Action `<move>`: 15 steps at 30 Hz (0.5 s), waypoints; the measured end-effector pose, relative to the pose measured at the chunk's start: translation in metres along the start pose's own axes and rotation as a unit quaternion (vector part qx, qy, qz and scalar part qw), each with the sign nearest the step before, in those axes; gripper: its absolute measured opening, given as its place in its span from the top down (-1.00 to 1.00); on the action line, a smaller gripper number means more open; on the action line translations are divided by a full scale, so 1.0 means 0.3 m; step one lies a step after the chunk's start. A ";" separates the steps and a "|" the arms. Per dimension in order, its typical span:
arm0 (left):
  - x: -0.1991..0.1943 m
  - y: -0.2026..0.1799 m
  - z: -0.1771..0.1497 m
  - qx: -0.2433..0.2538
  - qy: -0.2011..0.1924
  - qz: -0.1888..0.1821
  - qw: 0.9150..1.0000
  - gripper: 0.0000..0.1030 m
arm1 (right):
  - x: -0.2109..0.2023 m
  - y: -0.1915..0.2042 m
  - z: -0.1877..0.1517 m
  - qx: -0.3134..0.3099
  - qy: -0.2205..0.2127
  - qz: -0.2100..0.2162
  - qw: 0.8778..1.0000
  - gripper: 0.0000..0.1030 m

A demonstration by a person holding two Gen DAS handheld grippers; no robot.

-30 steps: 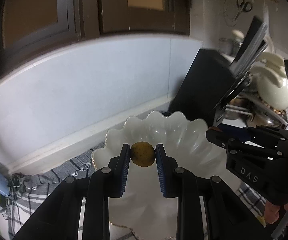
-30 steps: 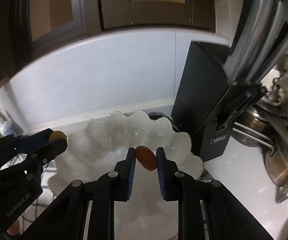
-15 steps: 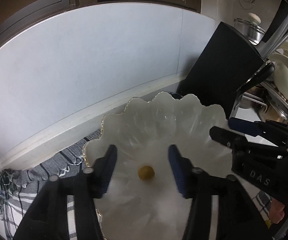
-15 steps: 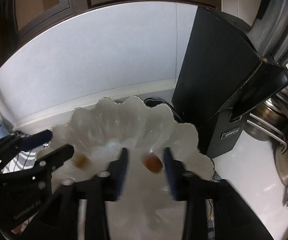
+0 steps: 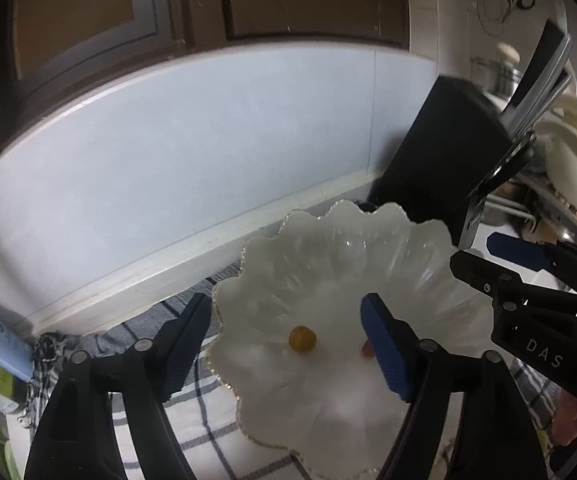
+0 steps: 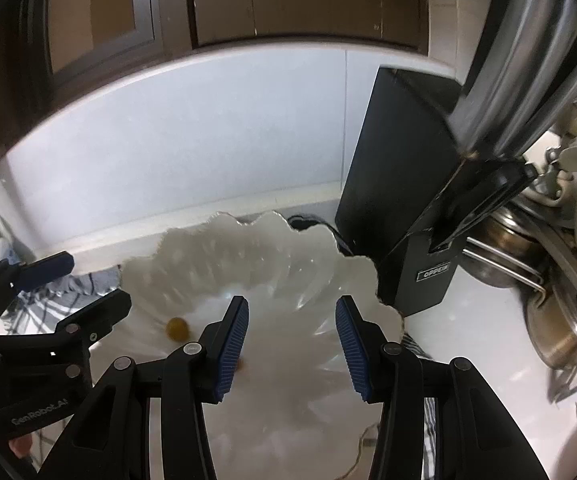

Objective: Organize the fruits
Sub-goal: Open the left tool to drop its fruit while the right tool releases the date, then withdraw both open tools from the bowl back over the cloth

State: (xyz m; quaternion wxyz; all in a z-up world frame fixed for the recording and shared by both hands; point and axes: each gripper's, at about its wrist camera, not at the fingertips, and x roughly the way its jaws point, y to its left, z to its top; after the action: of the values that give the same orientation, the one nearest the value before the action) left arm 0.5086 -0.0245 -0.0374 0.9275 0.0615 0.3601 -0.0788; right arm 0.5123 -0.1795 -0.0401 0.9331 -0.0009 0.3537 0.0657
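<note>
Now both tools stand wide open over the bowl, holding nothing. The left tool (image 5: 284, 344) fills the lower part of its view, its blue pads spread apart, and a yellow fruit (image 5: 302, 339) lies free on the bowl's floor between them, touching neither pad. Just right of it, a red fruit (image 5: 367, 349) peeks out from behind the right-hand pad, mostly hidden. In the right wrist view the right tool (image 6: 291, 338) sits lower centre, pads equally parted; the yellow fruit (image 6: 177, 328) shows to the left of its fingers, and a sliver of something reddish shows at the lower edge of the left pad, too hidden to name for certain.

The bowl (image 5: 420, 236), white with a scalloped rim, occupies the centre and lower right; its sloped walls look likely to gather round fruit toward the middle, which would explain why both pieces lie near the floor's centre. It rests on a checked cloth (image 5: 136, 432) at lower left, spread over the counter (image 6: 484, 320). A black knife block (image 6: 396, 184) stands just behind the bowl's right rim, upper right.
</note>
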 end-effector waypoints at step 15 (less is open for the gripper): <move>-0.287 0.006 -0.055 0.007 -0.077 0.023 0.997 -0.72 | -0.248 0.041 -0.050 -0.006 -0.058 -0.007 0.998 0.09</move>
State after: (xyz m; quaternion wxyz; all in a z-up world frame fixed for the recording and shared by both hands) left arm 0.4355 -0.0113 0.0090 0.9537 0.0698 0.2855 -0.0644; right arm 0.4456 -0.1771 -0.0018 0.9525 -0.0052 0.2983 0.0614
